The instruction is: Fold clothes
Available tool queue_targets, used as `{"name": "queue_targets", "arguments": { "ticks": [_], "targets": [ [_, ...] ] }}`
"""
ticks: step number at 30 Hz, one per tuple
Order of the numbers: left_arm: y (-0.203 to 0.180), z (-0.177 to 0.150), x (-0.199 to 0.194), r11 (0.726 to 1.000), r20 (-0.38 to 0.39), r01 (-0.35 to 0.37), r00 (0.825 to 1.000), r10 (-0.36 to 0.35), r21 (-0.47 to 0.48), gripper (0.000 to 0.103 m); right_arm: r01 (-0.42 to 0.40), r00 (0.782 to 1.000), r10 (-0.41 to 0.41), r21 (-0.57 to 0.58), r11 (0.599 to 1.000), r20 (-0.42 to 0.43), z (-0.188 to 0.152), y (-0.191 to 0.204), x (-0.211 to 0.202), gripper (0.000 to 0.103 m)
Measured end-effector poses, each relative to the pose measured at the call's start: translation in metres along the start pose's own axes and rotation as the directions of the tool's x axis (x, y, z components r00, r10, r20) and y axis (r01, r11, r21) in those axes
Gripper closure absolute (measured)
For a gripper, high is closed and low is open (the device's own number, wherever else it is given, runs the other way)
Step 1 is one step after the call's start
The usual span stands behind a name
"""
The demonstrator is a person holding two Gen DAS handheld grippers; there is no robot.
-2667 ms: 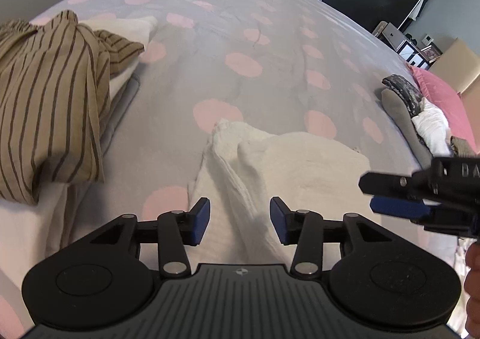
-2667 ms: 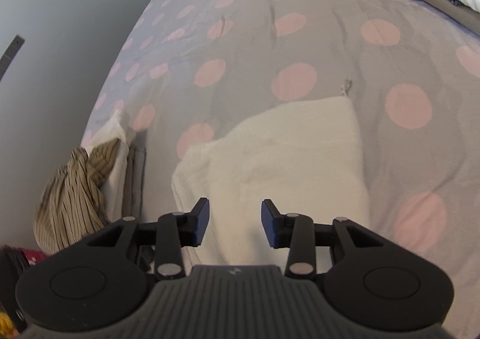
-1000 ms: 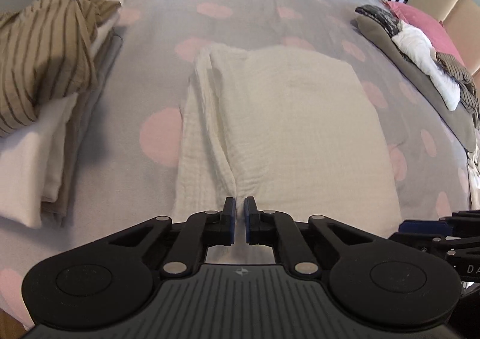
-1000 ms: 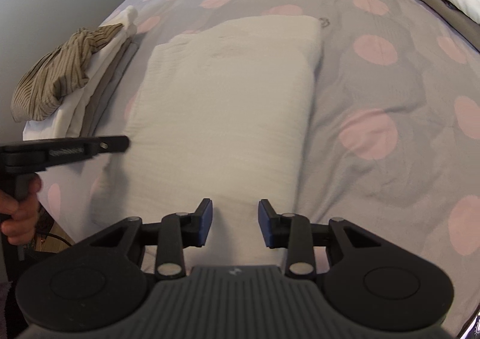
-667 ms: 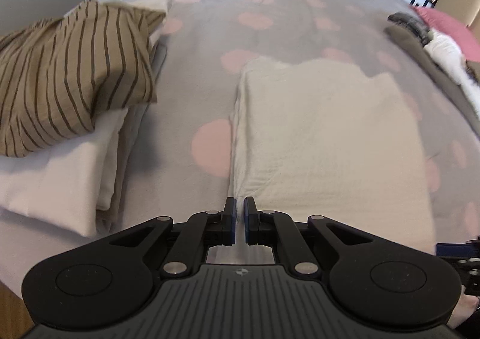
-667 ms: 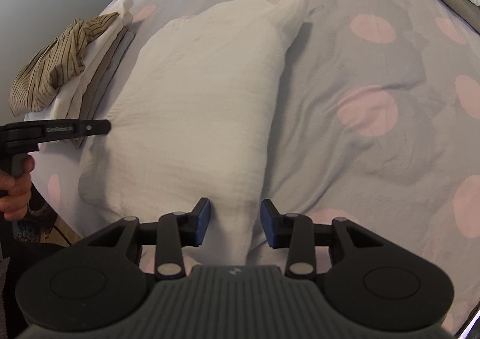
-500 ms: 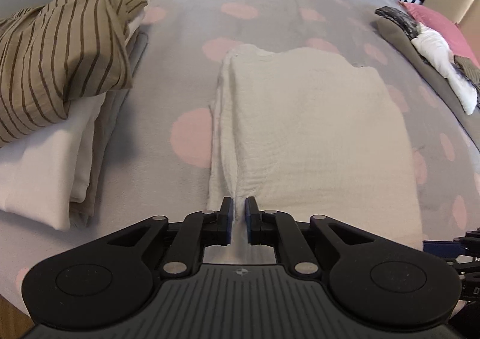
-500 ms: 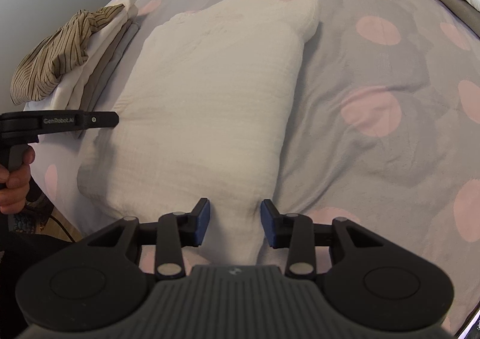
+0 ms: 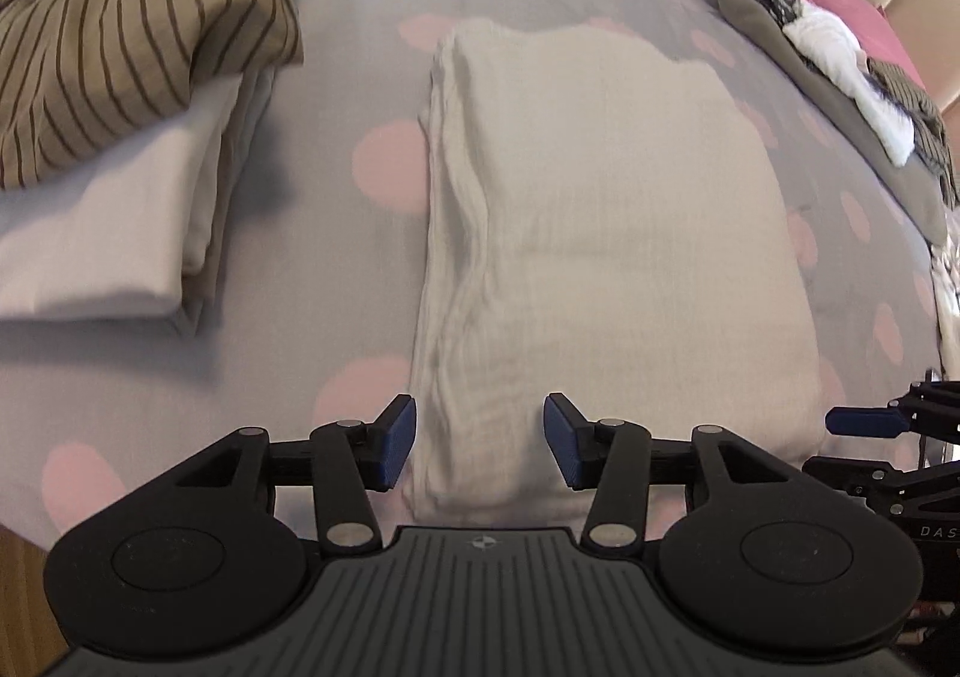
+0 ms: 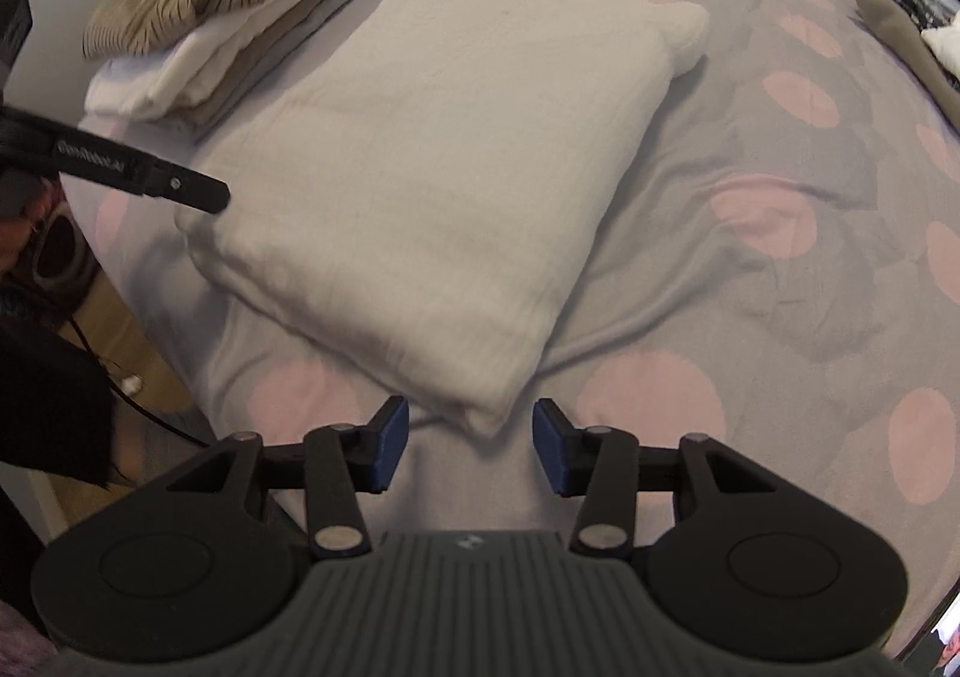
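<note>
We are looking down on a bed (image 9: 372,269) in a grey cover with pink dots.

A folded cream garment (image 9: 606,209) is lying flat near its closer edge. A stack of folded laundry (image 9: 114,233), topped by a brown striped piece (image 9: 138,29), is sitting to the left of it, apart. More clothes (image 9: 840,71) are lying in a row along the far right side.
</note>
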State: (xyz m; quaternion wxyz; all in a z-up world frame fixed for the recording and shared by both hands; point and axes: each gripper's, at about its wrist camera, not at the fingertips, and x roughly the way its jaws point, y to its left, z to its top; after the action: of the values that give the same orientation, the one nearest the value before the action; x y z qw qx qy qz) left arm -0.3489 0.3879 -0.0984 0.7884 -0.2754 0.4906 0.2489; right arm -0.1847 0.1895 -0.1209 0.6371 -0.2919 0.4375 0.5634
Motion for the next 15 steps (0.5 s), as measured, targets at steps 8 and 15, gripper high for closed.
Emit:
{"name": "queue_targets", "arguments": {
  "ticks": [8,15],
  "targets": [
    [-0.01,-0.004,0.003,0.999,-0.026,0.0,1.0,0.001,0.048,0.085,0.09,0.996,-0.089,-0.037,0.995,0.022,-0.006,0.009,0.018,0.071],
    [-0.012,-0.002,-0.011,0.997,-0.004,-0.032,0.999,0.032,0.074,0.1,0.057,0.997,-0.055,-0.027,0.998,0.061,0.002,0.01,-0.005,0.093]
  ]
}}
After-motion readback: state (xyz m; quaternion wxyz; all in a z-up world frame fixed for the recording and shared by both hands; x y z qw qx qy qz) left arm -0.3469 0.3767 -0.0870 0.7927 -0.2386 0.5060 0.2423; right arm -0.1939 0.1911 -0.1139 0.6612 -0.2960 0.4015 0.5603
